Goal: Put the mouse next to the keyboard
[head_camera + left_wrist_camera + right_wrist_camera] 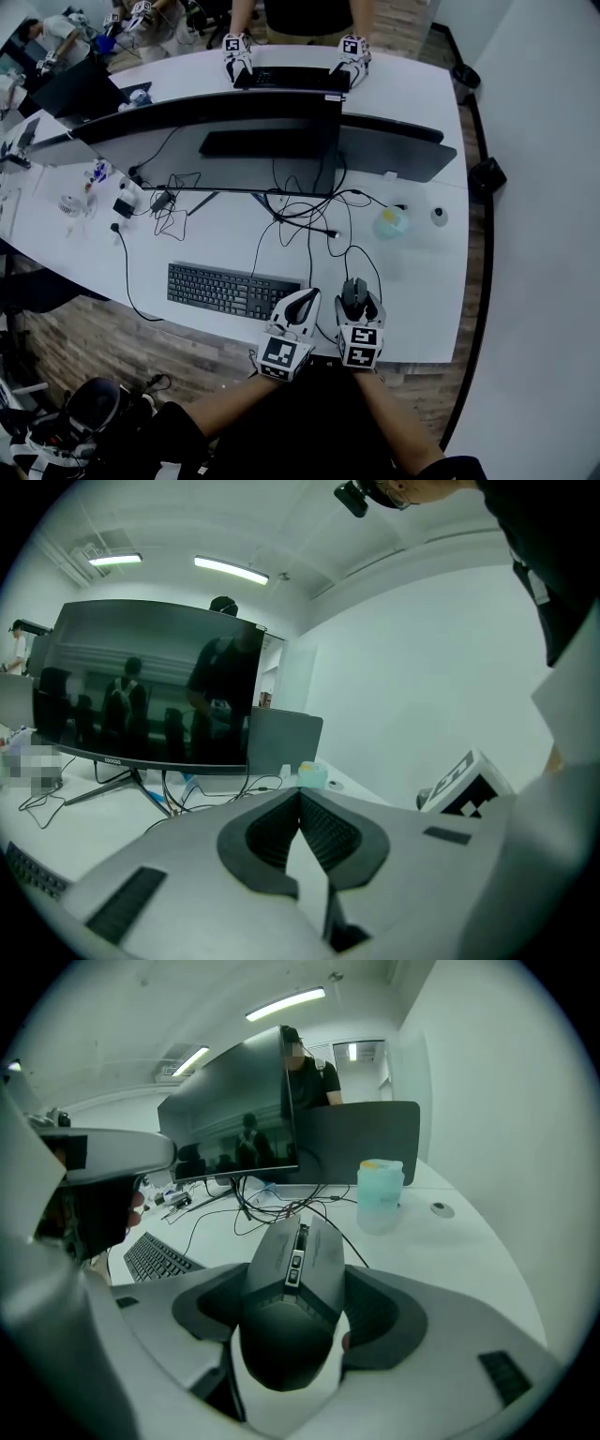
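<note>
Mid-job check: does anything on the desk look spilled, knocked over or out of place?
Nothing looks spilled or damaged. The cables behind the keyboard lie in a loose tangle, and the cup stands upright. The mouse is held straight by the right gripper, to the right of the keyboard.

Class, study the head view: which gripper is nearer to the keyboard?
Left. The left gripper, shut and empty, sits by the right end of the keyboard; the right gripper, clamped on the mouse, is farther right.
</note>
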`<state>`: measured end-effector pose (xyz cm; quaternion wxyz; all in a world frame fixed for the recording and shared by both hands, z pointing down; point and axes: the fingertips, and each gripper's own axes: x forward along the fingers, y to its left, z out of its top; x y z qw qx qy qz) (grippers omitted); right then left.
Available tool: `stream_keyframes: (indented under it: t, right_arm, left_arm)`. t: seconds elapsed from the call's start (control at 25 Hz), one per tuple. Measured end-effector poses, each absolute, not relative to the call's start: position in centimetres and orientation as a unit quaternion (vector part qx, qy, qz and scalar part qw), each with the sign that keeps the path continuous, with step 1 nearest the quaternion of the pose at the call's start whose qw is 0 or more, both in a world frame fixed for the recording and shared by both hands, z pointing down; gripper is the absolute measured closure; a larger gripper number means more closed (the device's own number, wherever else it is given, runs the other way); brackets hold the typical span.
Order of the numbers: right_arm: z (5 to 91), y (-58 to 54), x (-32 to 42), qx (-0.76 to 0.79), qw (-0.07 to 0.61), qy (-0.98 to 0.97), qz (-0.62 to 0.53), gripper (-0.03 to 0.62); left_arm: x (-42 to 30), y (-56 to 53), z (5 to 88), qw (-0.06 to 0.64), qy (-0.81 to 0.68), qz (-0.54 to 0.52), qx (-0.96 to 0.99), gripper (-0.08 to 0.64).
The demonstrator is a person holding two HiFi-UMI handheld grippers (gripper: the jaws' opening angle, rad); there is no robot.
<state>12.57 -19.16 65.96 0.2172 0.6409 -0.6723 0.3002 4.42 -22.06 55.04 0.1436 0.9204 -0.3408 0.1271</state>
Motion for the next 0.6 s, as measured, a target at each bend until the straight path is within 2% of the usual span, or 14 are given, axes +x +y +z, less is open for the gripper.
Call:
stream_keyframes:
  t: [0.28,0.6]
  right_arm:
    - [69.5,-19.2,13.5,0.627,0.255,-0.671,0.303,0.273]
    - [73.1,-19.2,15.0,0.621,0.264,-0.656,0.337,0.273]
  left_arm:
    - [5.3,-23.1,54.5,0.128,-0.347,0.133,0.92,0.557]
    - [6.4,-22.8,55.1,0.131,-0.338,0.136,0.922,0.557]
